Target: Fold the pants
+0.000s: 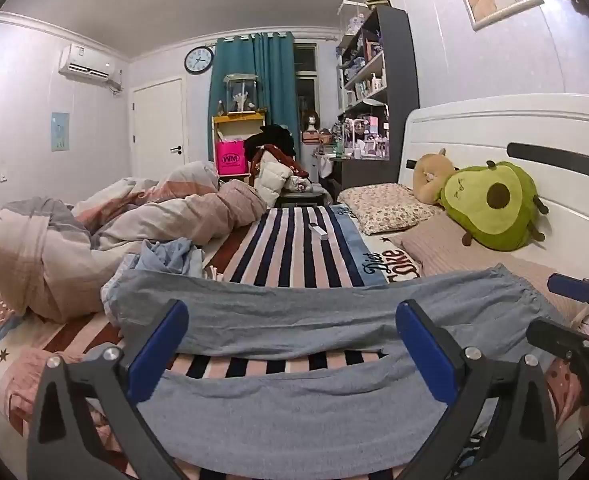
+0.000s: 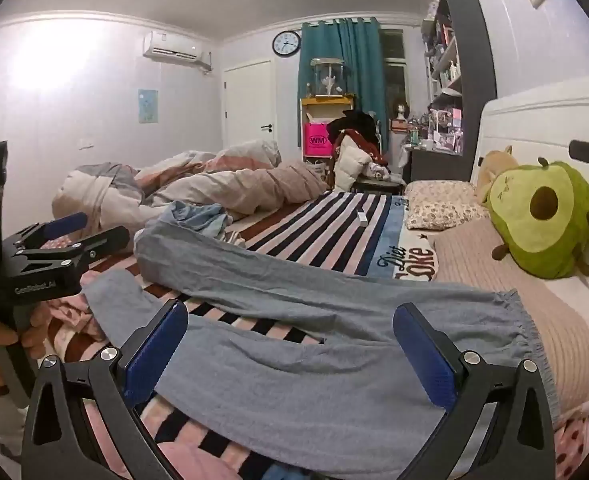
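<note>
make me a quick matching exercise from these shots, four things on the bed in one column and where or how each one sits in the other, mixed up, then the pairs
Things:
1. grey pants
2. avocado plush
3. small white box
4. duvet

Places or states:
A. bunched up on the far left side of the bed
B. spread flat, legs apart, nearest the cameras
C. leaning against the white headboard
D. lying on the striped blanket

Pairs: 1-B, 2-C, 3-D, 4-A
</note>
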### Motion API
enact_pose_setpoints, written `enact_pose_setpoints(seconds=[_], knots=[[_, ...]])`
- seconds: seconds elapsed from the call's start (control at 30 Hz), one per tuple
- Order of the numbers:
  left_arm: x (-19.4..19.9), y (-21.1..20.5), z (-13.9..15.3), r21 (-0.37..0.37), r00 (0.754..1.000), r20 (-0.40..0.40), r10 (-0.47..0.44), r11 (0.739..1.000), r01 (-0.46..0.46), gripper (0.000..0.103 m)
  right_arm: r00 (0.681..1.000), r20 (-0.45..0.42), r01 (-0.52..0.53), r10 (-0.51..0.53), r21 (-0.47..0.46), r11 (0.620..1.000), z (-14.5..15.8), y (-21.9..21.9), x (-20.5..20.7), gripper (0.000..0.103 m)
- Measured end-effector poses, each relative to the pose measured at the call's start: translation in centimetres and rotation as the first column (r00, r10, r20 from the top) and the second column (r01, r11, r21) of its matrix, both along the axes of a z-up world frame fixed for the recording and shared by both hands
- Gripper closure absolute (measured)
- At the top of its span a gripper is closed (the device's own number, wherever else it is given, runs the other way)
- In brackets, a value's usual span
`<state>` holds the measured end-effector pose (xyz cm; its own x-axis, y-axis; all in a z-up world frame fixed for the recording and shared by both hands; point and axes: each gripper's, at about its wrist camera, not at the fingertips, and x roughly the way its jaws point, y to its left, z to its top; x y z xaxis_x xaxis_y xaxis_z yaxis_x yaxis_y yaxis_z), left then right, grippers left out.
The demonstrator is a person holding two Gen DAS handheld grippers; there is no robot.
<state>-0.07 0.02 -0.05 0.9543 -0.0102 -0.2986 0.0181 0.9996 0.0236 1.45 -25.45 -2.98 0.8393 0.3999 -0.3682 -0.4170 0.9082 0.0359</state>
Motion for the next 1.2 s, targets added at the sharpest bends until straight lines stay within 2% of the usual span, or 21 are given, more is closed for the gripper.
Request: enact_pose_setpoints(seconds=[0.07, 0.1, 0.23, 0.9, 1.2], knots=[[-0.2, 0.2, 0.0, -0.007, 1.0, -0.004, -0.002, 1.0, 0.002, 0.001, 1.0, -0.001, -0.001, 0.001, 0.006, 1.0, 0.0, 0.5, -0.3, 0.0], [0.2, -0.2, 0.0, 0.032, 0.999, -0.036, -0.001, 1.0, 0.002, 0.001, 0.999, -0.033, 0.008, -0.007, 0.024, 1.0, 0.0, 0.4, 0.1, 0.0], [-0.2, -0.3, 0.3, 0.017, 1.0, -0.028, 0.001, 1.0, 0.0, 0.001, 0.999, -0.051, 0.003, 0.001, 0.073, 0.997, -0.2, -0.3, 0.6, 0.0], [-1.0, 0.0, 0.1, 0.009, 1.0, -0.018, 0.01, 1.0, -0.01, 0.001, 0.999, -0.041, 0.029, -0.025, 0.096, 0.995, -1.0, -0.8, -1.2, 0.0], [-1.4, 0.7, 0.0, -0.022, 1.0, -0.019, 0.005, 1.0, -0.006, 0.001, 0.999, -0.05, 0.016, -0.01, 0.104, 0.994, -1.1, -0.9, -1.3, 0.0]])
